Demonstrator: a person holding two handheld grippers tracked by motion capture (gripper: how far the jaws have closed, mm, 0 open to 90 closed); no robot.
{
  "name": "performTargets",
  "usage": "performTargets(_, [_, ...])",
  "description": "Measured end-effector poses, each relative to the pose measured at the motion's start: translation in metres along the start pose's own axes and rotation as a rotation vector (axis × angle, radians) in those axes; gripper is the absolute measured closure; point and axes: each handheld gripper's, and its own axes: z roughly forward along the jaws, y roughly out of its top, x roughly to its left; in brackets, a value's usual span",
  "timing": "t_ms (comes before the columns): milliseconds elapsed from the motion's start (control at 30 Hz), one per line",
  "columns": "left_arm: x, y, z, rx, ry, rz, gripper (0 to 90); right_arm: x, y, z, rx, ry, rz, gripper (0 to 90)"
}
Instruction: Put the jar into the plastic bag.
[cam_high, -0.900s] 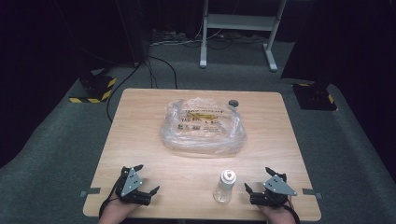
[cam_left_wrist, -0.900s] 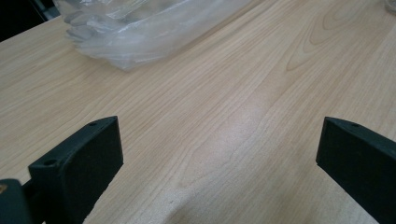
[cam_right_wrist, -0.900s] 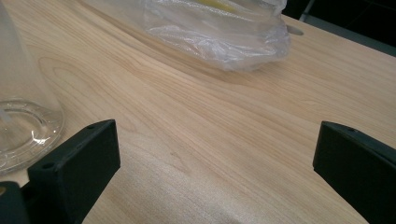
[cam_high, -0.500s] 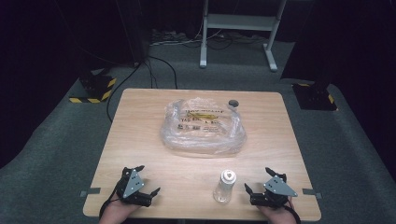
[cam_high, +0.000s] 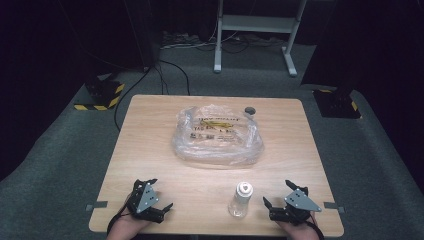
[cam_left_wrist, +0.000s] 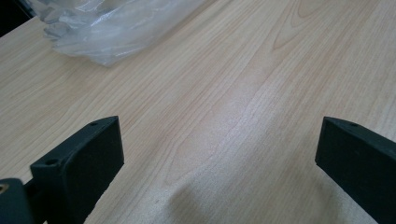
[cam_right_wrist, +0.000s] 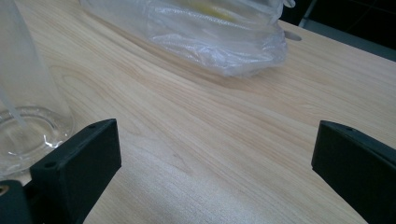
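Observation:
A clear plastic bag (cam_high: 217, 135) with yellow print lies crumpled at the middle of the wooden table (cam_high: 150, 150); its edge shows in the left gripper view (cam_left_wrist: 116, 28) and in the right gripper view (cam_right_wrist: 201, 32). A clear plastic bottle (cam_high: 241, 199) with a white top stands upright near the front edge; its base (cam_right_wrist: 28, 121) is just left of my right gripper's left jaw. My left gripper (cam_high: 156, 196) rests open at the front left, nothing between its jaws. My right gripper (cam_high: 277, 194) rests open at the front right, jaws wide over bare wood.
A small dark round cap (cam_high: 249, 110) lies behind the bag near the far edge. Grey carpet surrounds the table. A white metal stand (cam_high: 255, 30) and cables are on the floor beyond, with black-and-yellow striped blocks (cam_high: 102, 95) at the left.

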Motion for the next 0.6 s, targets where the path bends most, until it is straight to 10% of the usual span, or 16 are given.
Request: performTargets(600, [0.001,0.000,0.000,0.001,-0.014,-0.009,1.5,0.012,0.031,-0.031,-0.106,0.004,-0.001,0.2])
